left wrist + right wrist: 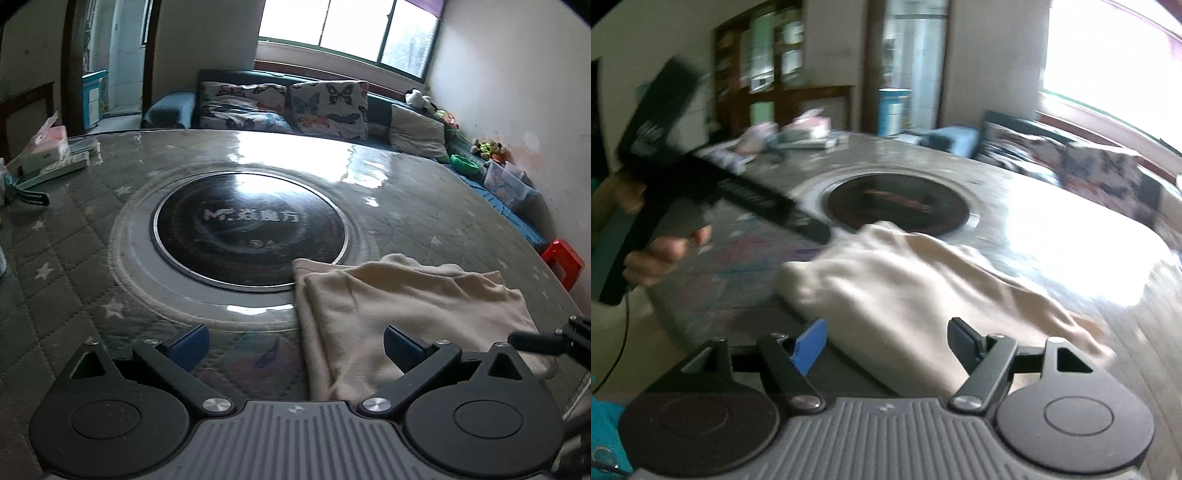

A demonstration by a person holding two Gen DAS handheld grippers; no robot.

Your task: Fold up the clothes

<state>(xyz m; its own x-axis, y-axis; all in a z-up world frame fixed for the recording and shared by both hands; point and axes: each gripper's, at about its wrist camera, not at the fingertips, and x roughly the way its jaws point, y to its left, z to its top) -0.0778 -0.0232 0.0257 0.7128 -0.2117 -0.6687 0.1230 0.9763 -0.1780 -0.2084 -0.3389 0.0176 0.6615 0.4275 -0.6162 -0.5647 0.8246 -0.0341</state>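
Blue-padded jaws of the left gripper [295, 347] stand wide apart and empty above the table [74, 236], the cream garment [406, 314] lying folded just ahead, its left edge between them, overlapping the round black hotplate [251, 229]. Right gripper [886, 343] also gapes, gripping nothing, the garment [905, 288] below; a hand [661, 254] shows left.

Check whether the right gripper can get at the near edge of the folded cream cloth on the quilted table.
Probably yes. The right gripper stands open with the cream cloth directly ahead between its blue fingers, and nothing lies between. The left gripper sits off to the cloth's other side.
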